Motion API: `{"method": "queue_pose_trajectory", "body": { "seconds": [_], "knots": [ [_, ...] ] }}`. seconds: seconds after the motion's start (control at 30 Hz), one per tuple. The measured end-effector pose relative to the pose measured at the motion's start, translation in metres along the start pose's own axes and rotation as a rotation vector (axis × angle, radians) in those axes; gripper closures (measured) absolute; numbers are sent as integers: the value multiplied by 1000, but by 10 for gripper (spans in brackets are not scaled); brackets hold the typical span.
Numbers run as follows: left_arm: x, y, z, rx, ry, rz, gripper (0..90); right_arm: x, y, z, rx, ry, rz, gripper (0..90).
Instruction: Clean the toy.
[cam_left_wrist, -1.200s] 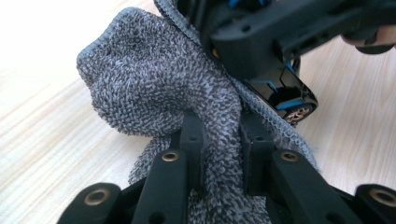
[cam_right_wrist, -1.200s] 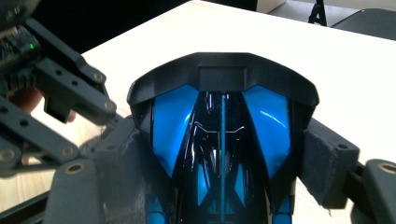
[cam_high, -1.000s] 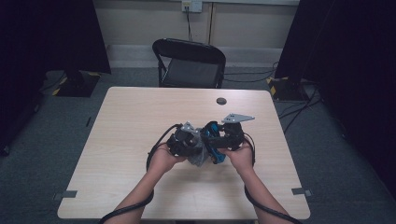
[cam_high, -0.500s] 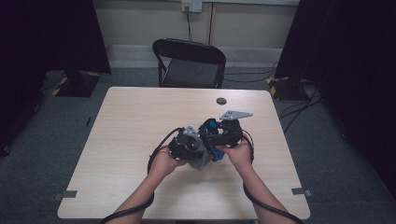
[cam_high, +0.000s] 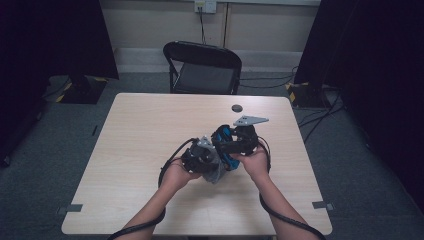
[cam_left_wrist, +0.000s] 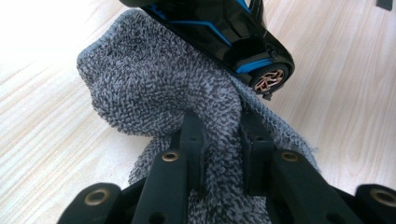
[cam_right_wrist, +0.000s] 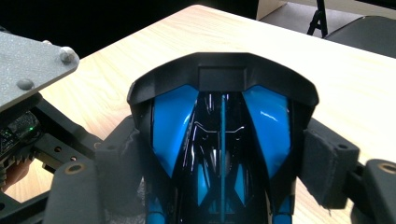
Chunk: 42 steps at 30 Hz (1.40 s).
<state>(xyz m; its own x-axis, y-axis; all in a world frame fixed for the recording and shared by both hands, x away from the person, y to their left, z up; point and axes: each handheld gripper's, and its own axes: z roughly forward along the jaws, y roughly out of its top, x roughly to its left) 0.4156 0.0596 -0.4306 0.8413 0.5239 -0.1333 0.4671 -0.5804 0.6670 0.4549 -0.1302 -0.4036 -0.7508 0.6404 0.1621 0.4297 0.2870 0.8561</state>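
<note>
Hands shifted slightly; left gripper (cam_left_wrist: 219, 140) jaws clamp grey cloth (cam_left_wrist: 154, 88), right gripper (cam_right_wrist: 224, 154) jaws clamp, seemingly, toy car (cam_right_wrist: 222, 140)

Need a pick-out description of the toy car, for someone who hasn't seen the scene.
On the light wooden table, look near the front middle where the two hands meet. The right gripper clamps a glossy black toy car with bright blue panels, against the grey towel pinched by the left gripper; nothing else there is shiny.
</note>
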Motion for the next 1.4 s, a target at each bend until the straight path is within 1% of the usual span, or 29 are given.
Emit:
{"method": "queue_pose_trajectory", "body": {
  "seconds": [0.2, 0.23, 0.5, 0.57, 0.63, 0.7, 0.77, 0.87, 1.03, 1.07, 1.13, 1.17, 1.33, 1.37, 1.4],
  "knots": [
    [-1, 1, -1, 0, -4, 3, 749, 1, 6, 0, -3, -2, -3, 255],
    [-1, 1, 0, -3, 1, 2, 750, 0, 7, 0, -3, -2, -3, 255],
    [-4, 4, 0, -7, -14, 8, 750, -1, 15, -4, -9, -3, -7, 255],
    [-5, 3, 1, -10, -17, 3, 750, -1, 17, -4, -10, -2, -9, 255],
    [-5, 3, 1, -3, -19, 12, 750, -1, 19, -5, -12, -4, -8, 255],
    [-6, 3, 3, -2, -27, 10, 750, -1, 20, -5, -17, -3, -5, 255],
    [-7, 3, 4, 7, -31, 21, 750, -2, 22, -6, -18, -6, -8, 255],
    [-10, 2, 7, 9, -37, 23, 750, -2, 23, -6, -17, -8, -12, 255],
    [-15, 2, 10, 15, -39, 35, 750, -4, 24, -5, -18, -7, 0, 255],
    [-16, 2, 11, 19, -43, 31, 750, -5, 24, -5, -18, -8, 0, 255],
    [-18, 2, 12, 31, -47, 49, 749, -6, 24, -5, -18, -9, 4, 255],
    [-20, 1, 13, 28, -48, 46, 749, -6, 24, -5, -21, -10, 11, 255],
    [-24, 2, 16, 37, -61, 72, 749, -8, 27, -6, -28, -13, 10, 255],
    [-26, 2, 17, 31, -66, 69, 749, -8, 27, -6, -32, -15, 9, 255],
    [-27, 2, 17, 30, -70, 75, 749, -8, 28, -6, -32, -13, 10, 255]
  ]
}}
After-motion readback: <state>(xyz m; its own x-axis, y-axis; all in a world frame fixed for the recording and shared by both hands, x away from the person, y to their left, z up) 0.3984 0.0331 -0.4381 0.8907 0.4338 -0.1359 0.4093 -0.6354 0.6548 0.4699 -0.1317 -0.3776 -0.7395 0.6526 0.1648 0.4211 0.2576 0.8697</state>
